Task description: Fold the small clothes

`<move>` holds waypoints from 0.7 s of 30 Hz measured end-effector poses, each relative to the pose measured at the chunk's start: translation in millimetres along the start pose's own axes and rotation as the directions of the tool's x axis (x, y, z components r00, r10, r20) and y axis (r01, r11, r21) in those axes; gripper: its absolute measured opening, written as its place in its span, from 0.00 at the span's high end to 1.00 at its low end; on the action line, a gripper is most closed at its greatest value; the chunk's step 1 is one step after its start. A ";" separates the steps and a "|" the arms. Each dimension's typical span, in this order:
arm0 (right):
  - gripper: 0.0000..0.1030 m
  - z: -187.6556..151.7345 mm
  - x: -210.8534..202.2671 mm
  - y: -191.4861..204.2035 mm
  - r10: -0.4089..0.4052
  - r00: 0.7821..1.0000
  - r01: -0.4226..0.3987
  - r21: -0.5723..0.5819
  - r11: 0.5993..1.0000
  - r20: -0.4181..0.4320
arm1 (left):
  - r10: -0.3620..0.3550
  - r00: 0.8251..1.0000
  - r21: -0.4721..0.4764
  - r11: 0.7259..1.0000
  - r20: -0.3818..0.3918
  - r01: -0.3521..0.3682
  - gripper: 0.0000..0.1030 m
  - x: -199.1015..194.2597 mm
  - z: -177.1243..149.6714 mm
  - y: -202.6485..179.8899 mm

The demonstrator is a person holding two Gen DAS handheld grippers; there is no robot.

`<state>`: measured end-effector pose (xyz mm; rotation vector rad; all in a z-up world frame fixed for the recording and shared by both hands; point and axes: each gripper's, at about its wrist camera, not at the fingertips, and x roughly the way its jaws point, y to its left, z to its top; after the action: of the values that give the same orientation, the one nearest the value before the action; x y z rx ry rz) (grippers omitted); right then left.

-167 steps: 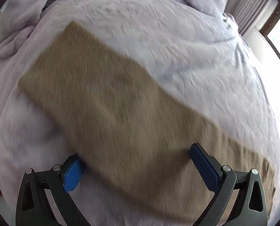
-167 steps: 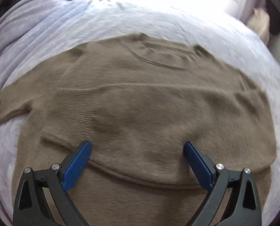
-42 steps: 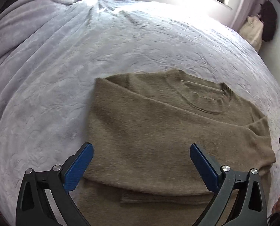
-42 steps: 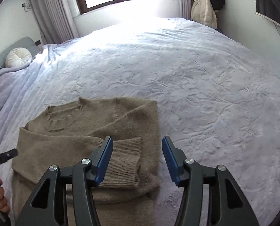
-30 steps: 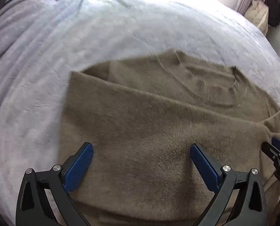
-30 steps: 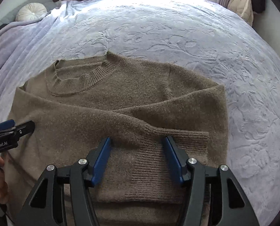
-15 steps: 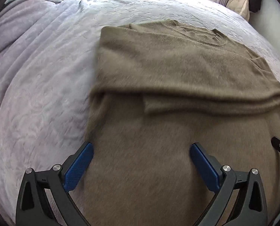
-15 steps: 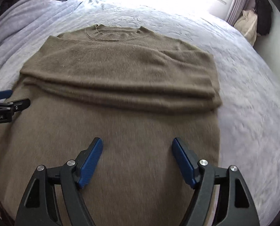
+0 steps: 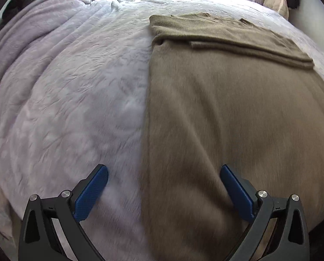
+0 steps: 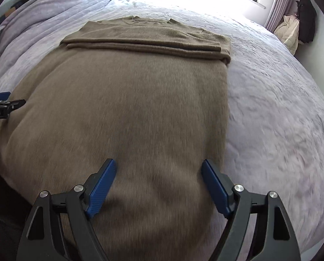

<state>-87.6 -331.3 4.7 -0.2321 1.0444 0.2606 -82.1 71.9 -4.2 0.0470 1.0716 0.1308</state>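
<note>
**K:** Jaws wide on both; left gripper (image 9: 164, 174) straddles the left edge of the sweater (image 9: 238, 113), nothing pinched; right gripper (image 10: 157, 169) is opening over the right edge near the hem, pads clear of the knit.

**M:** Where's the sweater?

**K:** Flat on the bedspread (image 10: 281, 108), collar at the far end; sleeves (image 10: 144, 43) already folded across the chest in a band.

**M:** Why both at the near end?

**K:** Likely lining up on the hem corners; probably to lift the bottom up over the sleeves.
</note>
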 end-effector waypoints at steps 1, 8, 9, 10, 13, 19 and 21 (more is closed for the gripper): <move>0.19 -4.0 -3.8 2.2 -0.007 1.000 0.007 -0.016 1.000 -0.010 | 0.014 1.000 0.019 1.000 0.001 -0.014 0.00 -4.5 -0.8 0.3; 0.19 32.5 -24.3 41.0 0.050 0.998 -0.045 -0.101 0.994 0.043 | -0.103 0.983 0.031 0.995 0.153 0.100 0.00 -56.7 36.5 -38.3; 0.19 41.5 -16.4 52.2 0.089 0.996 -0.085 -0.119 0.989 0.031 | -0.154 0.979 0.056 0.987 0.134 0.148 0.00 -48.8 42.3 -53.4; 0.19 48.7 -6.2 61.8 0.131 0.991 -0.129 -0.127 0.983 0.008 | -0.156 0.983 0.064 0.987 0.100 0.151 0.00 -37.9 44.9 -62.3; 0.19 45.8 19.7 76.8 0.151 0.987 -0.159 -0.160 0.974 -0.057 | -0.105 0.994 0.098 0.990 -0.013 0.105 0.00 -0.7 28.6 -82.3; 0.19 -5.7 -2.0 39.8 0.185 0.983 -0.185 -0.220 0.958 -0.020 | -0.122 0.991 0.112 0.987 0.050 0.116 0.00 -11.6 -32.1 -55.3; 0.19 -25.3 -10.2 29.8 0.167 0.986 -0.164 -0.236 0.958 -0.009 | -0.126 0.991 0.109 0.987 0.035 0.121 0.00 -13.0 -45.0 -43.9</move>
<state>-122.7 -312.0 -0.6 -0.3577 1.0226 0.5387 -124.1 25.6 -18.8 0.0792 1.0366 -0.0393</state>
